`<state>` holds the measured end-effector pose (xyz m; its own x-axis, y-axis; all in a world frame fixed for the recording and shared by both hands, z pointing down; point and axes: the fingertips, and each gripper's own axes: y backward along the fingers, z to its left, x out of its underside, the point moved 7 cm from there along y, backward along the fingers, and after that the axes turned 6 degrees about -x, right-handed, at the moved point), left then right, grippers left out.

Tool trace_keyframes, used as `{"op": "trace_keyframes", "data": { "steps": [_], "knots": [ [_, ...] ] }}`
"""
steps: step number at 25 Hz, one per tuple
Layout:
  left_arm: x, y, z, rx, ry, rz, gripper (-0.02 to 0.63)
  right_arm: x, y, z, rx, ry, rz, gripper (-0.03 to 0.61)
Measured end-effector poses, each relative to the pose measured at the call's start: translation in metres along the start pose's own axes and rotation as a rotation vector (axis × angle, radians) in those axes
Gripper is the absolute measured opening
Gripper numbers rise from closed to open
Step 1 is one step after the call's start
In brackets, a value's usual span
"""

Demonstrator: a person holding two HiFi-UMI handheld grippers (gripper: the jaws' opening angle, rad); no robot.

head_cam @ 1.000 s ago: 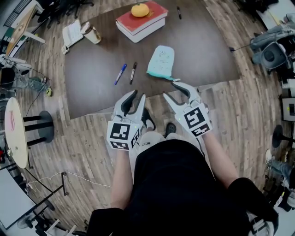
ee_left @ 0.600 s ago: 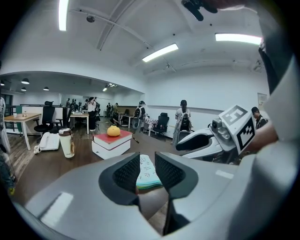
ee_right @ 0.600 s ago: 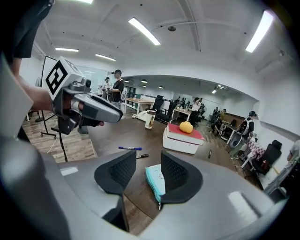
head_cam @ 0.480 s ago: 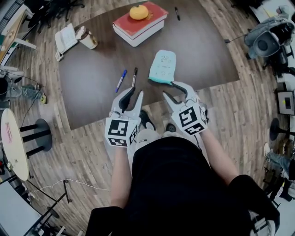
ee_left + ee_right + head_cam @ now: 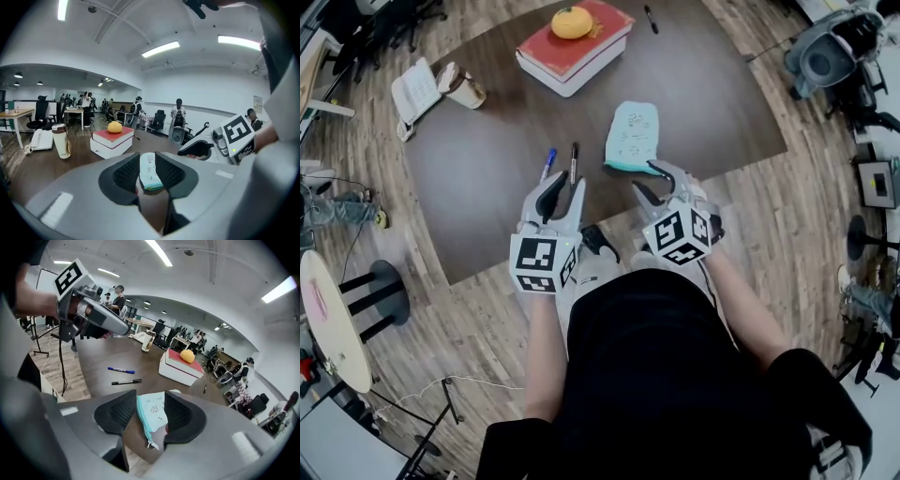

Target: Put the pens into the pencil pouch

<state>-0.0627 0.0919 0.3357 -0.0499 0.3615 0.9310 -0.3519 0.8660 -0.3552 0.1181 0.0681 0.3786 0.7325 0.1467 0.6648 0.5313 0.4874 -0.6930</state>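
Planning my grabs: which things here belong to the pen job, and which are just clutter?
Job: blue pen, black pen, pencil pouch, likely the far pen too.
Clutter: books, orange, cup, desk phone.

Both arms reach forward, left gripper (image 5: 565, 190) and right gripper (image 5: 654, 182) empty, jaws apart.

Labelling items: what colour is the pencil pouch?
Pale turquoise pencil pouch, clearest in the right gripper view.
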Motion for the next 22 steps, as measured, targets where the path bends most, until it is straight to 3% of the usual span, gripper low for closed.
{"op": "trace_keyframes", "data": {
  "steps": [11,22],
  "knots": [
    [0.015,-0.015,0.030,0.078,-0.015,0.045,0.100,0.013,-0.049,0.015,0.097,0.047,0.169,0.179],
    [0.033,-0.016,0.040,0.085,0.010,0.079,0.100,0.031,-0.078,0.022,0.168,0.098,0.255,0.183]
  ]
}}
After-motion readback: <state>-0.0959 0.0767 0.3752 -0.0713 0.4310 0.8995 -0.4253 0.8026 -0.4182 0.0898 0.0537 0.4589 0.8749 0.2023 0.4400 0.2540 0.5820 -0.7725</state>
